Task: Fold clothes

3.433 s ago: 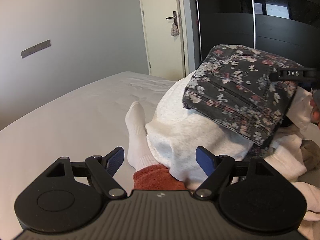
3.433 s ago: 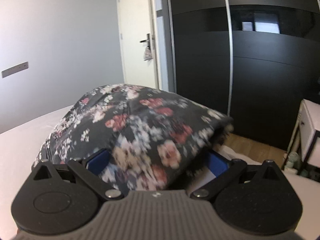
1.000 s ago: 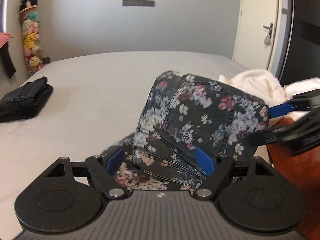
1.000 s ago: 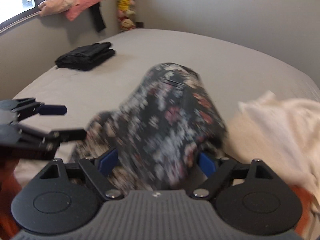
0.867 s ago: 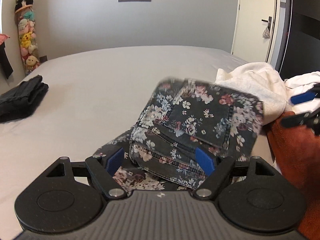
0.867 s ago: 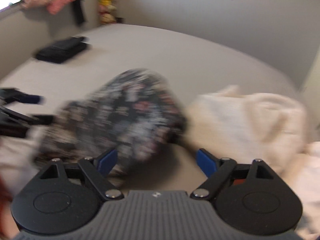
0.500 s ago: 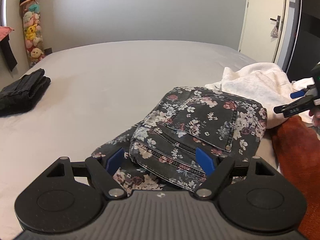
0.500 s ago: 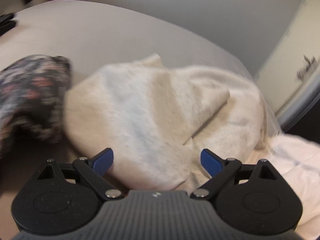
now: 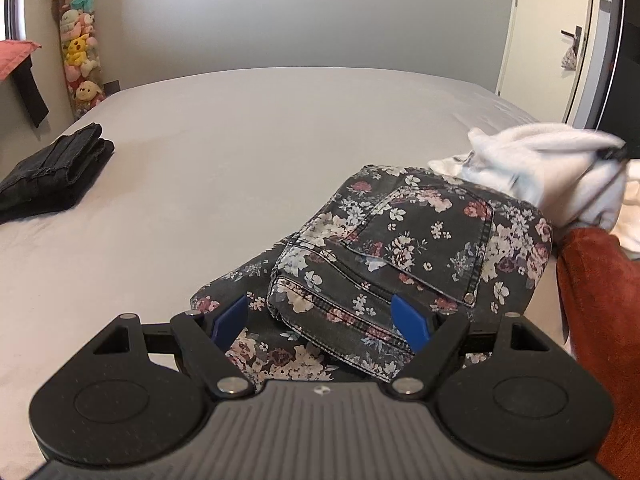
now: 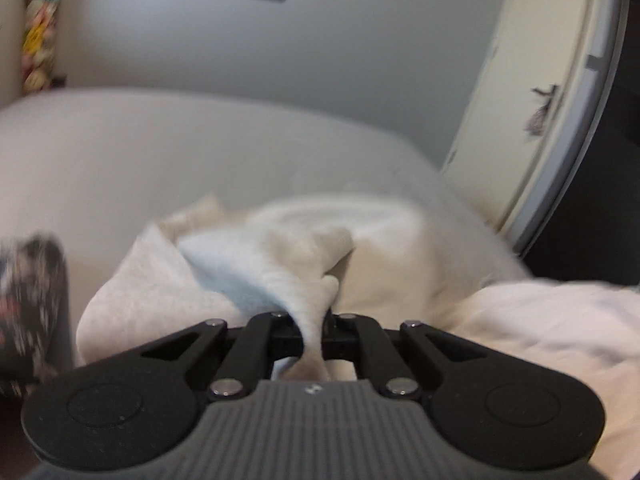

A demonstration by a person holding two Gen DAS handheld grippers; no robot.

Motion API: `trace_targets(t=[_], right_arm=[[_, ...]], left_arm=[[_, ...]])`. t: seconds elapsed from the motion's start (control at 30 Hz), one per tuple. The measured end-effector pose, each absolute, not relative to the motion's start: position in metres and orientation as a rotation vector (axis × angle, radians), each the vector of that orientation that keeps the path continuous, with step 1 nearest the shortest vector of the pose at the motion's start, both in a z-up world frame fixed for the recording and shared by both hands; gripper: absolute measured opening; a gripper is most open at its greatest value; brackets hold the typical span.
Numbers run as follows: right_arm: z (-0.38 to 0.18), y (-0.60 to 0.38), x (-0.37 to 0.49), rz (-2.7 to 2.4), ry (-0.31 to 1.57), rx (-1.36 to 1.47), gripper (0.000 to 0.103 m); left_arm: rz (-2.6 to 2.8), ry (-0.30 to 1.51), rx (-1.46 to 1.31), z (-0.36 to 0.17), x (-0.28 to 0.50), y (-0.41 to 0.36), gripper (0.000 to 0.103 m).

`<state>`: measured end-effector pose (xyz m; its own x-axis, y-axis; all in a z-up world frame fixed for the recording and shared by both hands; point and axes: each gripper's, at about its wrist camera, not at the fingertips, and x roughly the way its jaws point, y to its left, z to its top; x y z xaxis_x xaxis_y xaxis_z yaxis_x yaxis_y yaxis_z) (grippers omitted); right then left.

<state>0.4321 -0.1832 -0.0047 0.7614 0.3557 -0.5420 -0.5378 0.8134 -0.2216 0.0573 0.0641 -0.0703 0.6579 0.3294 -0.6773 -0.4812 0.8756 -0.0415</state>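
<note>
Where grey wall backs it, bed holds clothes.

The right wrist view is smeared with motion: the floral jeans are a dark blur cut off by the left edge, and the door handle is streaked. The right gripper has its fingertips buried in a fold of the cream sweatshirt. In the left wrist view that sweatshirt is blurred, and the rust-red cloth runs off the right edge.
</note>
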Motion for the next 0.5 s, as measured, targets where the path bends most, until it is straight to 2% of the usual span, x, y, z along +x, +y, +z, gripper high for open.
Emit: trace_targets(t=[0.07,0.27,0.5], right_arm=[[0.027,-0.206,0.437,0.451,0.486,-0.328,0.002],[0.137,-0.285,0.42,0.269,0.276,-0.271,0.002],[0.263,-0.367,0.332,0.153,0.046,-0.298,0.002]], left_arm=[[0.461,0.705,-0.246,-0.066,0.056,0.064,0.093],[0.432,0.658,-0.256,-0.049,0.051,0.052,0.093],[0.38,0.601,-0.261,-0.029,0.047,0.035,0.093]])
